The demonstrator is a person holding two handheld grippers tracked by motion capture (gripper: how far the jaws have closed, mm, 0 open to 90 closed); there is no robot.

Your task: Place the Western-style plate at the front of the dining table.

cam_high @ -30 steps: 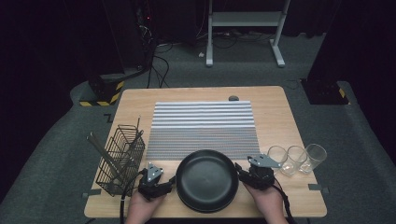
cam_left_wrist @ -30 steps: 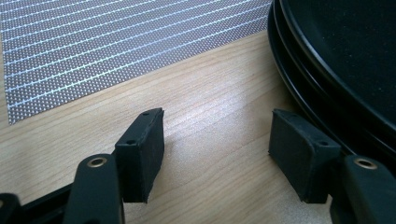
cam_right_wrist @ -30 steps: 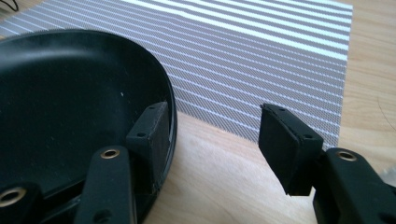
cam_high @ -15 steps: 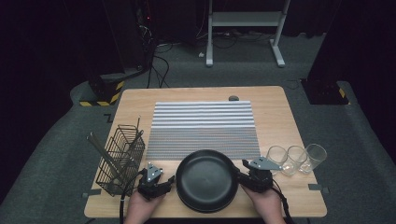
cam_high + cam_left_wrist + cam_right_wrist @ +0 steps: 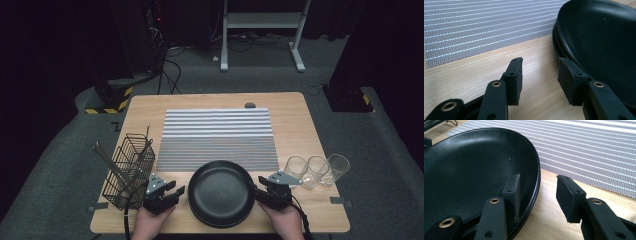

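At the near edge of the table, the right gripper (image 5: pixel 537 192) stands with its jaws parted around the right rim of the black plates (image 5: pixel 474 175); 1 pad sits over the inside of the dish and the other hangs outside above the wood, so the rim lies between them with a gap on the outer side, nothing pinched yet; this looks like a stance made ready to close on the edge. The left gripper (image 5: pixel 539 80) is likewise spread; its right jaw lies against or just beside the left rim of the plates (image 5: pixel 599 45), its left jaw over bare wood, gripping nothing. From the stepped rims in both gripper views, I judge at least 2 plates are stacked. In the high view the stack (image 5: pixel 220 192) sits between the 2 hands, just in front of the striped mat (image 5: pixel 217 137), which probably serves as the place to lay things out; approaching from both sides suits a wide, flat load. The wire basket (image 5: pixel 127 170) stands to the left, 3 glasses (image 5: pixel 316 170) to the right, both apart from the stack.
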